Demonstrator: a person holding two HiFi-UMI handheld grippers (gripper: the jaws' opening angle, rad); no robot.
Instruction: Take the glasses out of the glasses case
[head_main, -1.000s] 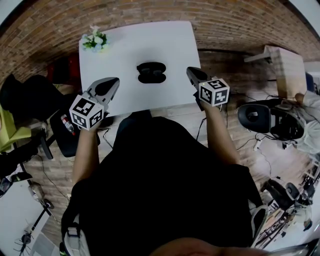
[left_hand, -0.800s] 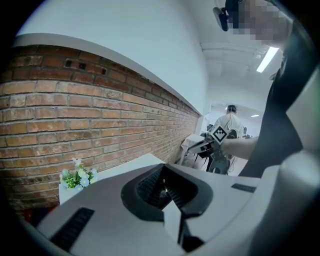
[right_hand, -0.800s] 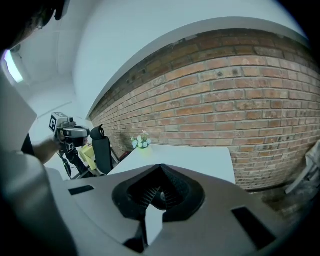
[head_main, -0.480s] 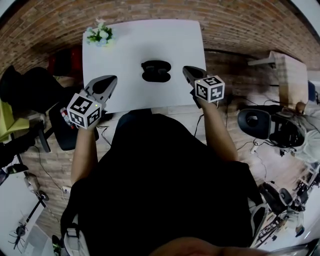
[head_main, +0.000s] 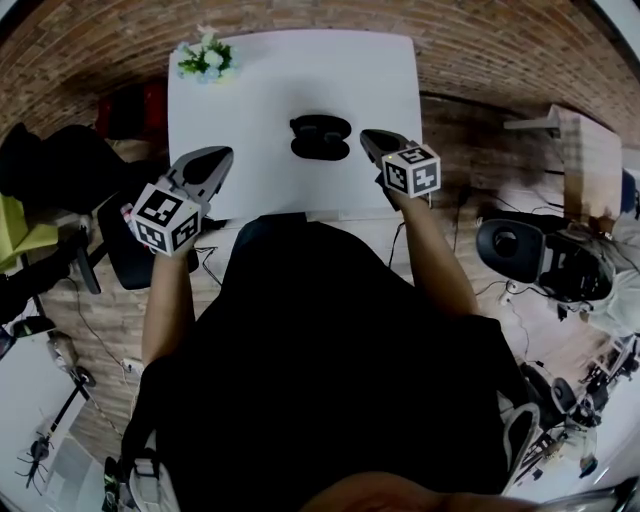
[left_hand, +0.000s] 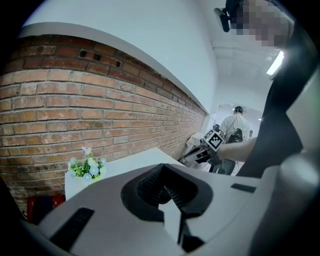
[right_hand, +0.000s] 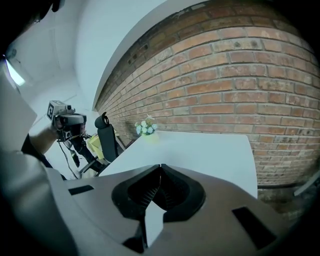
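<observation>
- Brick wall behind a white desk (head_main: 250, 100); flowers (head_main: 205, 58) sit on its far-left corner, well clear of the job.
- left gripper (head_main: 218, 156): hangs by the desk's near-left corner, jaws closed tip to tip w/ nothing between them. I'd make it the holder: open up, come in low, and pin the base of the case so it can't skid.
- glasses case (head_main: 320, 137): black, mid-desk, between the two grippers and apart from both. Can't tell from here if the lid is up or whether the glasses show.
- right gripper (head_main: 368, 137): near the case's right side, jaws also closed and empty. Prob. the one to raise the lid, then take the glasses by the bridge or a temple w/ a light squeeze, never on a lens.
</observation>
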